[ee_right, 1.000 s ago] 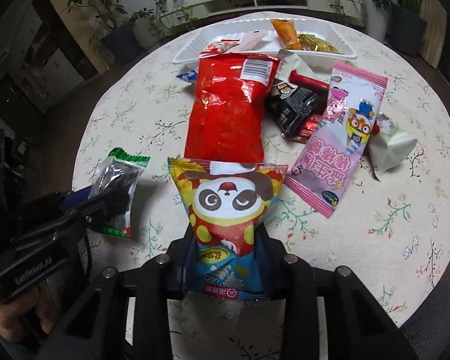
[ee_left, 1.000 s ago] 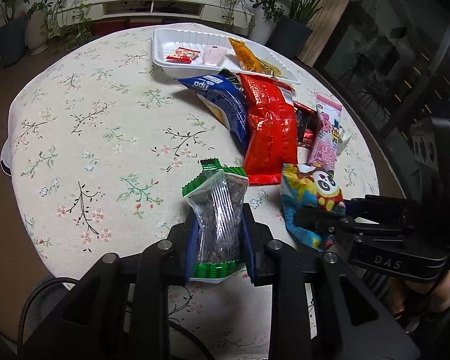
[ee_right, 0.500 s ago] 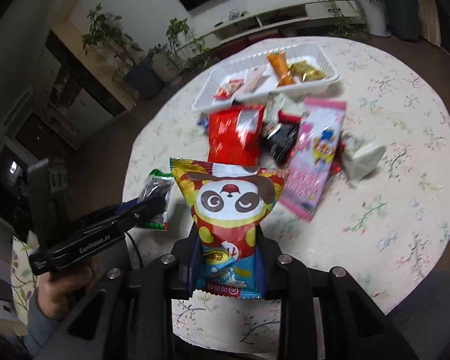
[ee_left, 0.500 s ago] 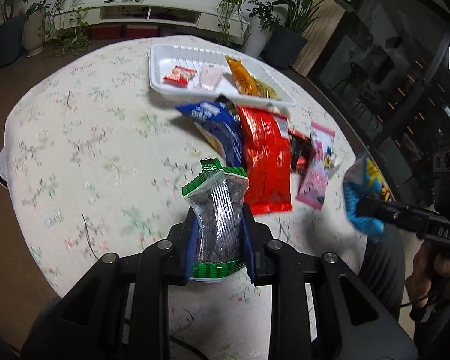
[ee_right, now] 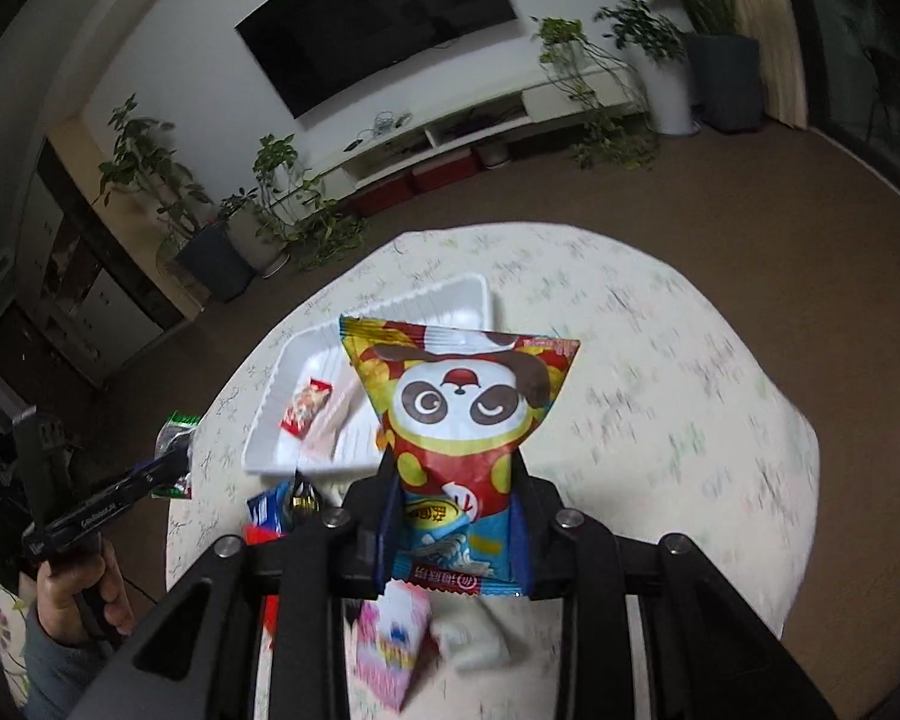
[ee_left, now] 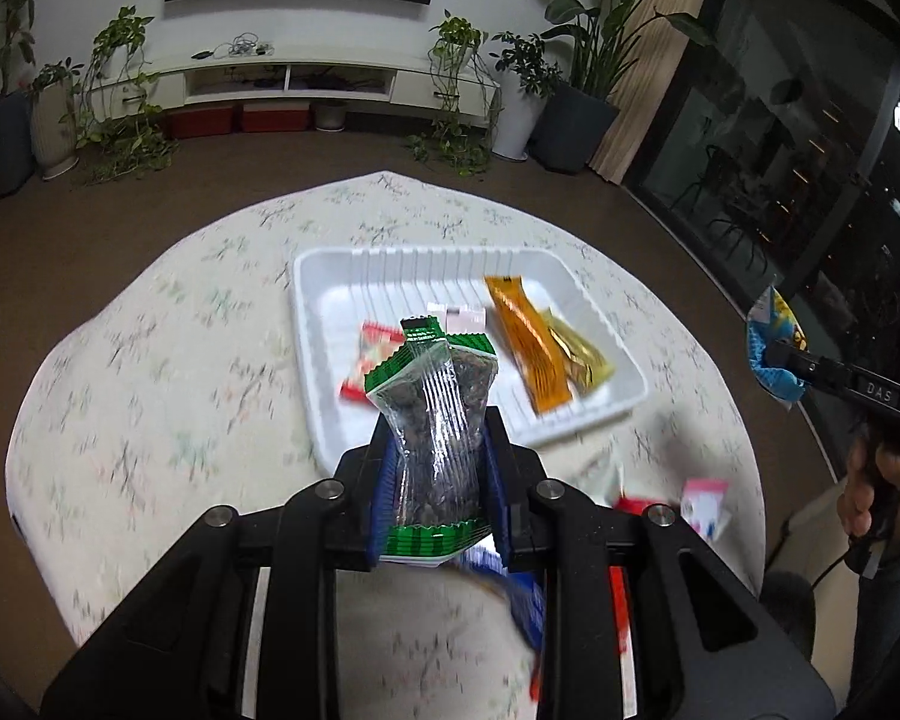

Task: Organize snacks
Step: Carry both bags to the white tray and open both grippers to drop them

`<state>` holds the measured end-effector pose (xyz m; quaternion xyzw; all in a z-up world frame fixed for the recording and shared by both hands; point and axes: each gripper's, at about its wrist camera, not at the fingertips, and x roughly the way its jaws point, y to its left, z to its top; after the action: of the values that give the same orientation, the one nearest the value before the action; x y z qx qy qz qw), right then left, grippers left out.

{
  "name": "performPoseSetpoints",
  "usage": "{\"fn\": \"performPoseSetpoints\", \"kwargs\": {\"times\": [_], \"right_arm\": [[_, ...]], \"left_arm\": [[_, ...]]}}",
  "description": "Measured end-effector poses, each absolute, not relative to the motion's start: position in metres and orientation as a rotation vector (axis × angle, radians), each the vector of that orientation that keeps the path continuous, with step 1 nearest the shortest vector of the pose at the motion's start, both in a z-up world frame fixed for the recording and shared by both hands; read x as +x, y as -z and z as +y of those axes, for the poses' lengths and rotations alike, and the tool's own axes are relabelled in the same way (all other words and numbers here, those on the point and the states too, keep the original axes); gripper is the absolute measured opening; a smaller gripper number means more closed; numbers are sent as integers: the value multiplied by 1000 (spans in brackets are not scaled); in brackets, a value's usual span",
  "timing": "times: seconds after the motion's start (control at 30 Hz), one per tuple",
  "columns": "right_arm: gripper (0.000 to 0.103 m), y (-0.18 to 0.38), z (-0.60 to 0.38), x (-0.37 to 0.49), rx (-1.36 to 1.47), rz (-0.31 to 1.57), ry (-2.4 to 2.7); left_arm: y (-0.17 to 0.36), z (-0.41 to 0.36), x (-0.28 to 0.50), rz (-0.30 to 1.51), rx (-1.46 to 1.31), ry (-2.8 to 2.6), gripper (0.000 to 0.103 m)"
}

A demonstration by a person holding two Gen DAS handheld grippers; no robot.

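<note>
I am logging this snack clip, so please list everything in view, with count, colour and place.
Tray: one, white, on the table.
Small packets: four; orange, gold, pink, red; in the tray.
Seed bag: one, clear and green, held above the table.
Panda bag: one, red, yellow and blue, held up.
Loose snacks: several, blurred, table's near edge.
Table: one, floral cloth.
Plants: several, green, along the wall.
Television: one, black, on the wall.
Left gripper: shut on seed bag.
Right gripper: shut on panda bag.
</note>
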<state>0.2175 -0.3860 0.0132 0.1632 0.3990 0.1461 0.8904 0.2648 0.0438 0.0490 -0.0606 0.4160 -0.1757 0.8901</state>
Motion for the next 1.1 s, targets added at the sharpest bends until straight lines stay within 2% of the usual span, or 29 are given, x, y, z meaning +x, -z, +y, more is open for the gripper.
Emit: {"fn": "performPoseSetpoints", "kwargs": {"times": [0.17, 0.4, 0.57, 0.87, 0.97, 1.03, 1.1], "right_arm": [[31, -17, -334, 275, 228, 850, -389], [31, 16, -289, 339, 114, 971, -375], [32, 41, -275, 353, 15, 1008, -349], [34, 64, -271, 366, -1, 1053, -330], [36, 65, -269, 364, -24, 1050, -327], [39, 66, -267, 364, -35, 1049, -324], [49, 67, -265, 364, -39, 1056, -319]], "left_arm": [[-35, 28, 321, 900, -86, 339, 24], [3, 4, 359, 958, -29, 342, 24], [28, -9, 368, 987, -11, 339, 26], [48, -13, 374, 1001, -5, 328, 28], [49, -16, 374, 998, -3, 322, 36], [48, -18, 374, 995, -2, 319, 53], [48, -18, 373, 993, -1, 319, 58]]}}
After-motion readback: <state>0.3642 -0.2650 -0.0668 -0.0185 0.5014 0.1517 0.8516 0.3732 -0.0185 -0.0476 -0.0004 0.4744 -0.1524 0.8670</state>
